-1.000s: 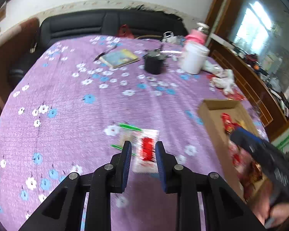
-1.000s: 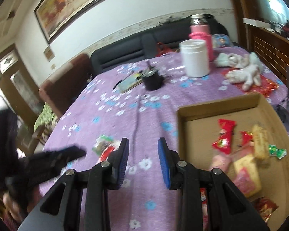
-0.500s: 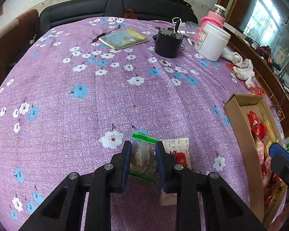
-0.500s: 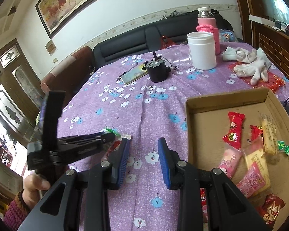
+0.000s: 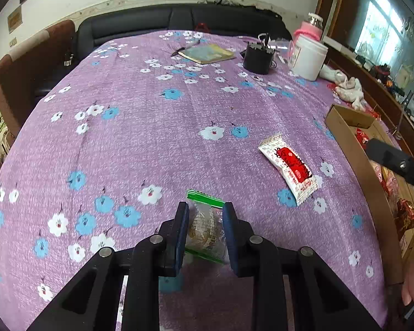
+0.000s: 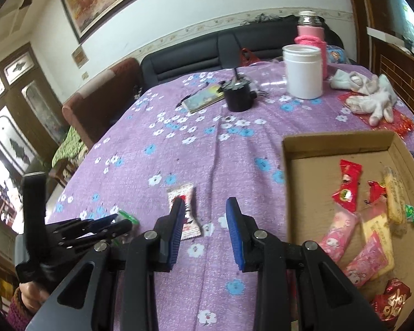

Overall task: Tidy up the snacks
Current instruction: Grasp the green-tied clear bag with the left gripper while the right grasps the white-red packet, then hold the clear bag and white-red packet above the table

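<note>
Item: clear green-edged snack packet (image 5: 205, 227), low over the counter (image 5: 151, 127), clamped across its middle in my left hand-held gripper (image 5: 204, 227). I judged it light, crinkly, slippery, its cake crushable. My right hand-held gripper (image 6: 204, 230), just widening, held nothing; white-and-red packet (image 6: 185, 209) lay ahead.

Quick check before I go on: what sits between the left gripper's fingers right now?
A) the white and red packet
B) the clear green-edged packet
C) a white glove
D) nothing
B: the left gripper is closed on the clear green-edged packet; the white and red packet lies apart on the cloth.
</note>
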Available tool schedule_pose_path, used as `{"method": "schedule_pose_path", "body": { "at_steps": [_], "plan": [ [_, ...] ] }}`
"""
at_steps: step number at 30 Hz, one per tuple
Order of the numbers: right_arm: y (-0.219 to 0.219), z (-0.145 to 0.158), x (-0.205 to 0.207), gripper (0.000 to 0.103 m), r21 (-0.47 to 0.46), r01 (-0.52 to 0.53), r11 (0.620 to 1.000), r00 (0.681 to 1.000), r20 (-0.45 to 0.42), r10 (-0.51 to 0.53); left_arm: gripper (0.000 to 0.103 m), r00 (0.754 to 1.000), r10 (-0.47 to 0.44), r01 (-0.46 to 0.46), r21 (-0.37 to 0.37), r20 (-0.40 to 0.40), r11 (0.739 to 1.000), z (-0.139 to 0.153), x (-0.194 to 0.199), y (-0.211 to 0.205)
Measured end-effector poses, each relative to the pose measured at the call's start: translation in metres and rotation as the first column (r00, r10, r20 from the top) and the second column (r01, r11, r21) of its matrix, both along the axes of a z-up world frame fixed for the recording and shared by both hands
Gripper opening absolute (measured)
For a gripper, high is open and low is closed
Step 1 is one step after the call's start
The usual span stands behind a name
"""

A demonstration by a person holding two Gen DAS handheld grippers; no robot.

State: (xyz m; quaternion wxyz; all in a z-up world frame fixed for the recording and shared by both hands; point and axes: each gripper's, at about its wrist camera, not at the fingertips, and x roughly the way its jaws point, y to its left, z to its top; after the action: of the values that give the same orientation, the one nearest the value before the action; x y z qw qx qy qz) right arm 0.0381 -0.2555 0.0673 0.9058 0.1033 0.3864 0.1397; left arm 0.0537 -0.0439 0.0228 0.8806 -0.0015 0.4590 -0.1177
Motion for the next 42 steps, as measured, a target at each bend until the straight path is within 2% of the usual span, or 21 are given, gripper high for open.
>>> {"method": "schedule_pose_path", "body": {
  "at_steps": [2,6,7,8,10,11,15,17,20,22,24,27,31,34,38,42],
  "plan": [
    [0.01,-0.007,0.003,0.041,-0.003,-0.03,1.0,0.999,-0.015,0.03,0.026,1.0,-0.011,0.011,-0.013,0.004,1.0,0.0,-0.001,0.002],
    [0.027,-0.019,0.011,0.041,-0.032,-0.035,0.999,0.997,-0.076,0.033,0.026,0.999,-0.053,0.053,-0.023,0.005,0.998,0.001,-0.002,0.006],
    [0.031,-0.02,0.013,0.041,-0.046,-0.038,0.998,0.996,-0.086,0.034,0.032,0.998,-0.068,0.068,-0.029,-0.002,0.997,0.001,-0.002,0.007],
    [0.035,-0.02,0.015,0.041,-0.062,-0.041,0.997,0.995,-0.093,0.035,0.052,0.996,-0.092,0.092,-0.02,-0.018,0.996,0.001,-0.002,0.008],
    [0.043,-0.024,0.021,0.041,-0.117,-0.047,0.992,0.993,-0.113,0.034,0.075,0.995,-0.103,0.103,0.012,-0.013,0.995,0.002,-0.004,0.01],
    [0.046,-0.026,0.024,0.041,-0.138,-0.046,0.989,0.993,-0.117,0.03,0.075,0.995,-0.103,0.103,0.024,0.002,0.994,0.004,-0.006,0.012],
    [0.056,-0.038,0.039,0.041,-0.191,-0.051,0.98,0.987,-0.163,0.02,0.073,0.989,-0.144,0.144,0.029,0.019,0.989,0.009,-0.013,0.016],
    [0.062,-0.043,0.044,0.041,-0.206,-0.057,0.977,0.985,-0.173,0.021,0.051,0.988,-0.153,0.153,0.033,0.007,0.988,0.007,-0.013,0.015],
    [0.071,-0.049,0.048,0.041,-0.223,-0.066,0.973,0.984,-0.178,0.026,0.032,0.988,-0.156,0.156,0.031,-0.025,0.987,0.0,-0.01,0.012],
    [0.076,-0.053,0.048,0.039,-0.242,-0.057,0.968,0.986,-0.165,0.016,0.032,0.988,-0.155,0.156,0.044,-0.026,0.987,-0.002,-0.01,0.009],
    [0.078,-0.055,0.046,0.029,-0.262,-0.054,0.964,0.988,-0.155,0.013,0.031,0.989,-0.151,0.151,0.065,-0.009,0.986,-0.003,-0.012,0.005],
    [0.074,-0.05,0.038,0.023,-0.238,-0.043,0.97,0.988,-0.154,0.006,0.031,0.991,-0.13,0.129,0.071,0.014,0.989,-0.003,-0.013,0.003],
    [0.064,-0.034,0.02,0.023,-0.169,-0.025,0.985,0.996,-0.085,0.011,0.031,0.995,-0.064,0.058,0.07,0.076,0.996,0.0,-0.01,0.003],
    [0.059,-0.034,0.015,0.023,-0.14,-0.012,0.99,0.999,-0.042,0.007,0.031,0.992,-0.014,0.004,0.08,0.122,0.997,0.002,-0.009,0.003],
    [0.053,-0.036,0.017,0.023,-0.102,-0.02,0.995,0.999,-0.041,0.016,0.031,0.989,0.007,-0.019,0.085,0.146,0.996,0.002,-0.007,0.002],
    [0.054,-0.036,0.015,0.023,-0.116,-0.026,0.993,0.999,-0.026,0.023,0.031,0.986,0.03,-0.045,0.088,0.161,0.995,0.004,-0.005,0.002]
  ]
}}
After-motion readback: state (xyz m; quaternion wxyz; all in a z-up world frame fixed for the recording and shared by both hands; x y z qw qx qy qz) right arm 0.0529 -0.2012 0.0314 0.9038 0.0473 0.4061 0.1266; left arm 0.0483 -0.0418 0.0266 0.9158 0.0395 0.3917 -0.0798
